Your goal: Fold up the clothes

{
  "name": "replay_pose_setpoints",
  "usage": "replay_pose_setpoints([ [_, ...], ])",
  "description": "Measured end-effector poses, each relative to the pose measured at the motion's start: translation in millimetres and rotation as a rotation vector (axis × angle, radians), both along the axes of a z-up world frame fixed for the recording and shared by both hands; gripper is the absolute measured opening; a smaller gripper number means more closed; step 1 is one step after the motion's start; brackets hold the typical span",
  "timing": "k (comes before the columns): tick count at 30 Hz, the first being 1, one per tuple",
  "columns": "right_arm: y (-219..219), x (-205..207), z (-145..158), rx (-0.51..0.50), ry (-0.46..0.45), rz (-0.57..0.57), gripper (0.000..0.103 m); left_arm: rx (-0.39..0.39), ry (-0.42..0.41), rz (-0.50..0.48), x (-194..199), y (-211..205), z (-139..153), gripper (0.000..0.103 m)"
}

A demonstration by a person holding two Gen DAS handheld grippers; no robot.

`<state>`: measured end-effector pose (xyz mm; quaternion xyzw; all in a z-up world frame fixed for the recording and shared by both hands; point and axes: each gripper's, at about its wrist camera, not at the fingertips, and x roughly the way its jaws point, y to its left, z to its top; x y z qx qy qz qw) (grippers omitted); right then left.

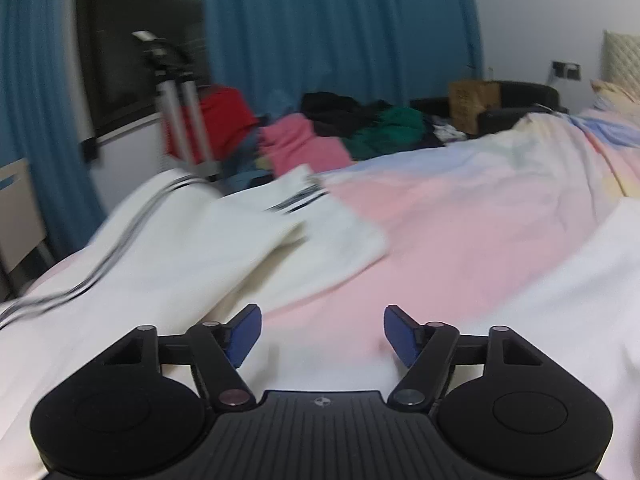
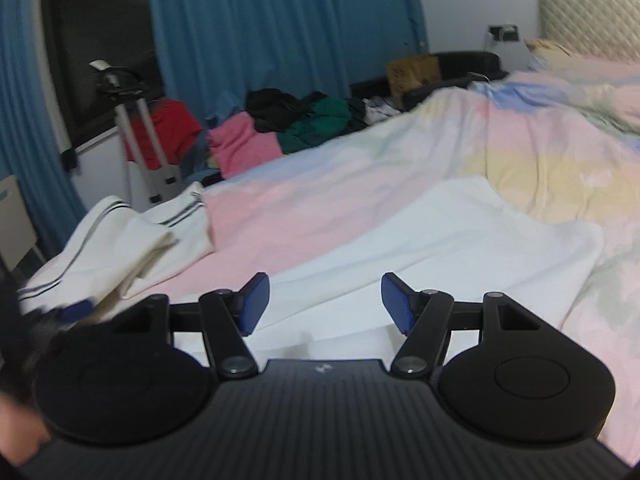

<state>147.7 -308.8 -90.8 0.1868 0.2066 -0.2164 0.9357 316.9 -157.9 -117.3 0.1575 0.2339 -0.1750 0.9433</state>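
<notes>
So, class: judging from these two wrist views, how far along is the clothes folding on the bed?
Done: the white garment lies spread on the pastel bed cover, not yet folded. In hand: nothing; the left gripper and right gripper are both open and empty. Left: the cream striped garment lies rumpled, and a pile of clothes waits beyond the bed.

Both wrist fisheyes low over the bed (image 1: pixel 460 216), facing 12 o'clock toward blue curtains (image 2: pixel 280 20), sharing the clothes pile (image 2: pixel 304 120).
</notes>
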Motion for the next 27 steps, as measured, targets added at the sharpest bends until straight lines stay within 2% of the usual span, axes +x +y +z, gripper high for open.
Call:
replay_pose_setpoints([
  [2,-7,6,-6,0.014,-0.01,-0.04,0.065,0.039,-0.003,-0.032,32,-32,-10,0.069],
  [5,-15,18,-18,0.052,0.011,-0.102,0.065,0.155,-0.011,-0.026,65,-72,-28,0.066],
  [7,-19,22,-27,0.075,0.006,-0.118,0.065,0.194,-0.004,-0.025,82,-90,-36,0.054],
  [8,-21,26,-31,0.082,0.016,-0.119,0.065,0.199,0.006,-0.023,90,-97,-39,0.034],
  [9,-23,29,-35,0.09,0.03,-0.118,0.065,0.205,0.014,-0.021,98,-105,-41,0.02],
  [12,-28,32,-42,0.134,0.047,-0.126,0.065,0.177,-0.032,-0.002,104,-122,-30,0.01],
  [14,-28,28,-42,0.152,0.032,-0.131,0.065,0.158,-0.063,0.011,108,-133,-23,0.009],
  [17,-24,18,-37,0.151,-0.012,-0.131,0.065,0.044,-0.091,0.016,101,-147,9,0.008],
  [20,-28,11,-35,0.159,-0.022,-0.169,0.065,-0.045,-0.136,-0.055,85,-181,45,0.008],
  [23,-38,4,-36,0.198,-0.033,-0.23,0.065,-0.128,-0.119,-0.169,68,-221,75,0.008],
  [26,-50,-2,-38,0.22,-0.043,-0.302,0.065,-0.165,-0.096,-0.288,55,-263,91,0.009],
  [27,-53,-4,-39,0.229,-0.045,-0.318,0.065,-0.162,-0.07,-0.3,55,-274,91,0.01],
])
